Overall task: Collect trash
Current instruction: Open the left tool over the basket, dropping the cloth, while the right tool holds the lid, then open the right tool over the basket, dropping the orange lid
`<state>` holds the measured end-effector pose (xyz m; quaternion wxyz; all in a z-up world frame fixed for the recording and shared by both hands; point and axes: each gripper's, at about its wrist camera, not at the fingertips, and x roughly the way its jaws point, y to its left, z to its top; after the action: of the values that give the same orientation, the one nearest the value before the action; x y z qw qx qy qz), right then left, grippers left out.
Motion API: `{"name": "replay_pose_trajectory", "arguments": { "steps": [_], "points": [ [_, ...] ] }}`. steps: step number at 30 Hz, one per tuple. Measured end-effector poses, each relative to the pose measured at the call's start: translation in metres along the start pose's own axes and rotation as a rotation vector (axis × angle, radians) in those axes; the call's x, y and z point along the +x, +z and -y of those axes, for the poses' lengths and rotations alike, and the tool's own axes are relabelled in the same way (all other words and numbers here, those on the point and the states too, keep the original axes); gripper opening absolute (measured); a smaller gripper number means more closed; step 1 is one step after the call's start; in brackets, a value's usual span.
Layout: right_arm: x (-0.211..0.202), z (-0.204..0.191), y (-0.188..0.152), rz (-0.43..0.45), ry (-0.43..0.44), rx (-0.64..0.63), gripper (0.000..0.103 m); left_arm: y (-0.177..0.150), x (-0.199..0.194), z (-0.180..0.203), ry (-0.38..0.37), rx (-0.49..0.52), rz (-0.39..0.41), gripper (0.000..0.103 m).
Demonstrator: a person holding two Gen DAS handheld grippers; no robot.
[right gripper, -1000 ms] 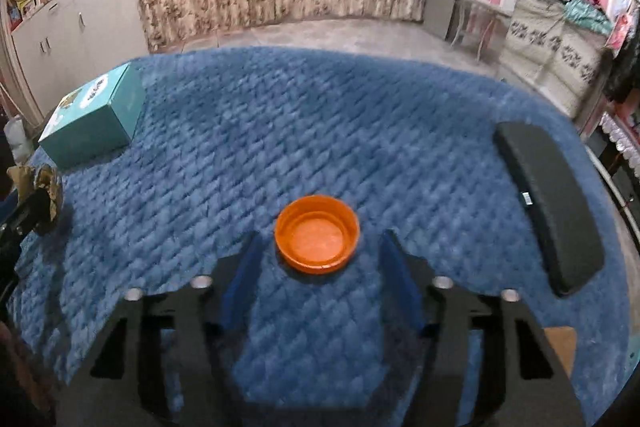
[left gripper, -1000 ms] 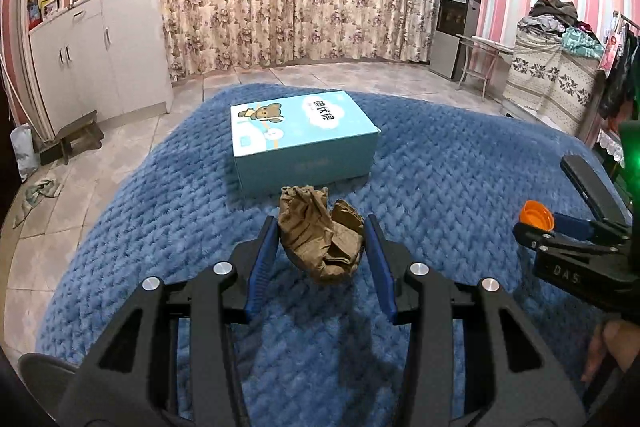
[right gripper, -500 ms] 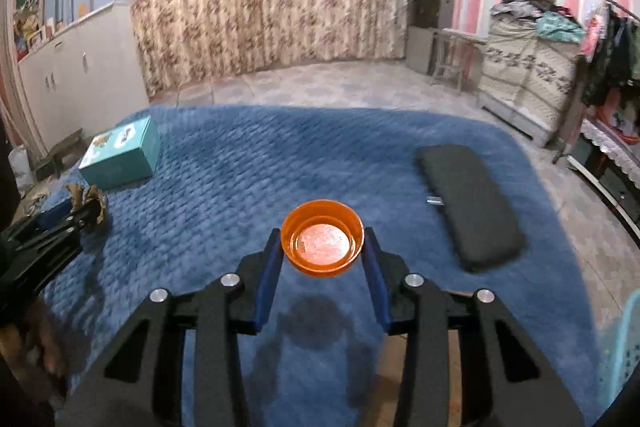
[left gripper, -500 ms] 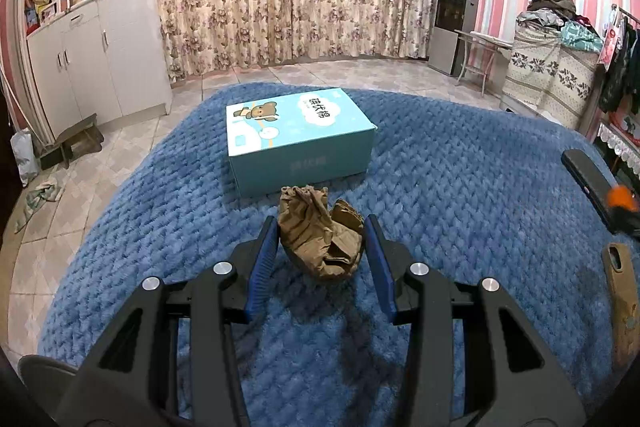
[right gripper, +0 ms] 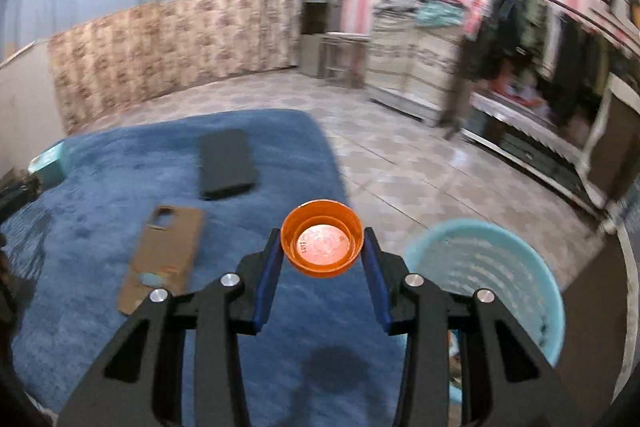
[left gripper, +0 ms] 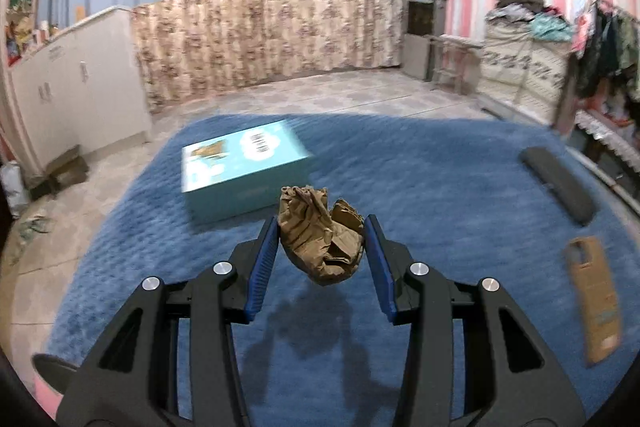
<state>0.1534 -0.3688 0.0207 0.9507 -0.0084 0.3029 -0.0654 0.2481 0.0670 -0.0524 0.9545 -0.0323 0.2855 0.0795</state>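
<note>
Left gripper [left gripper: 322,241], lower centre of its view, pinches a crumpled brown paper wad [left gripper: 320,235] between both blue pads, clear of the blue rug [left gripper: 440,187]. Beyond it, a teal box [left gripper: 244,171] lies on the rug at centre left; a brown phone case [left gripper: 596,299] and a black pad [left gripper: 558,183] lie at right. Right gripper [right gripper: 322,253] clamps an orange cap [right gripper: 322,243], open side toward the camera, at lower centre above the rug edge. A light blue basket [right gripper: 520,267] stands just right of it on the tiled floor [right gripper: 400,163].
</note>
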Motion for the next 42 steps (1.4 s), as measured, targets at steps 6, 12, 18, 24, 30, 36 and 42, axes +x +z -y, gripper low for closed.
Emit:
{"name": "replay_pose_trajectory", "arguments": {
  "steps": [6, 12, 18, 24, 30, 36, 42],
  "points": [
    [0.008, 0.073, -0.022, -0.001, -0.117, 0.109, 0.040, 0.014, -0.036, 0.072, -0.149, 0.067, 0.052, 0.043],
    [0.013, 0.116, -0.034, 0.008, -0.165, 0.176, 0.040, 0.011, -0.058, 0.164, -0.295, 0.164, 0.082, 0.043],
    [0.013, 0.149, -0.043, 0.010, -0.209, 0.221, 0.040, -0.008, -0.074, 0.268, -0.439, 0.262, 0.068, 0.043],
    [0.005, 0.188, -0.052, 0.030, -0.240, 0.296, 0.040, -0.030, -0.089, 0.367, -0.592, 0.358, 0.032, 0.043],
    [0.002, 0.215, -0.056, 0.051, -0.254, 0.359, 0.040, -0.062, -0.101, 0.449, -0.707, 0.471, -0.014, 0.043],
    [-0.001, 0.230, -0.066, 0.051, -0.272, 0.384, 0.040, -0.088, -0.098, 0.502, -0.760, 0.554, -0.058, 0.044],
    [-0.001, 0.250, -0.077, 0.049, -0.275, 0.443, 0.040, -0.084, -0.099, 0.511, -0.734, 0.569, -0.024, 0.088]
  ]
}}
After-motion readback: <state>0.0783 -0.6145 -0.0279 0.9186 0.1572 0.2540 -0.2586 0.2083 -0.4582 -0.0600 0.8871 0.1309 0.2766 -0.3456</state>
